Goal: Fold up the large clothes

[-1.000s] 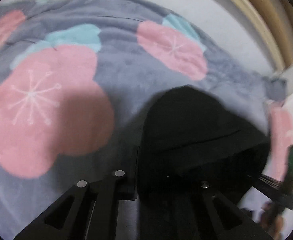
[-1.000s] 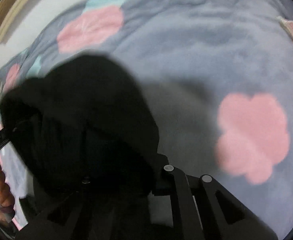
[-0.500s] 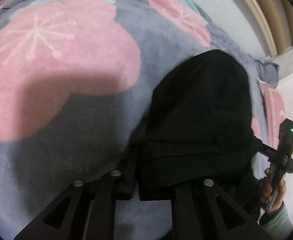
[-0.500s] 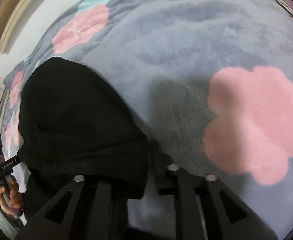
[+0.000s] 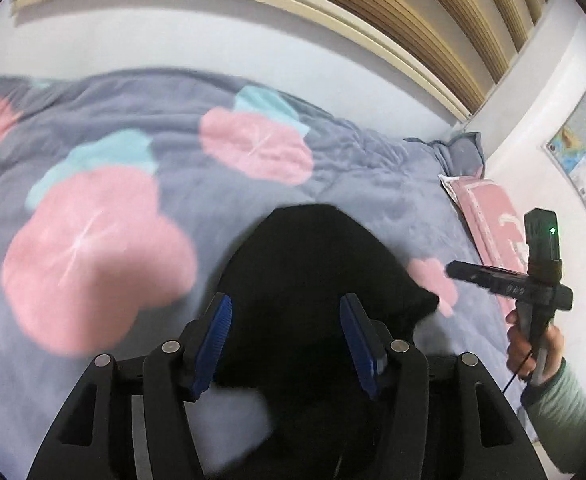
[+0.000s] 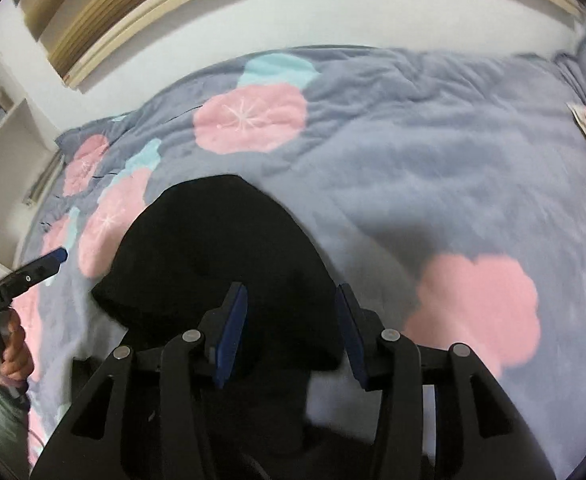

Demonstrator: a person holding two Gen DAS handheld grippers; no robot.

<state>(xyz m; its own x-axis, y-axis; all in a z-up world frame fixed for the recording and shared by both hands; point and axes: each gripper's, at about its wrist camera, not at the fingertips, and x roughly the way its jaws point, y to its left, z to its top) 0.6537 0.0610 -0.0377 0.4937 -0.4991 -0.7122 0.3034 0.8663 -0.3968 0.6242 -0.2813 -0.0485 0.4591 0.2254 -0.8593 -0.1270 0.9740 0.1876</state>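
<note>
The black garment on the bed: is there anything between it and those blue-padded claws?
No. In both wrist views the left gripper and right gripper, jaws just opened, stand above the black garment with nothing between.

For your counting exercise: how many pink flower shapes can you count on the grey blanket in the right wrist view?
5 on the grey blanket: one far centre, one near right, three at left. The black garment may hide more.
</note>
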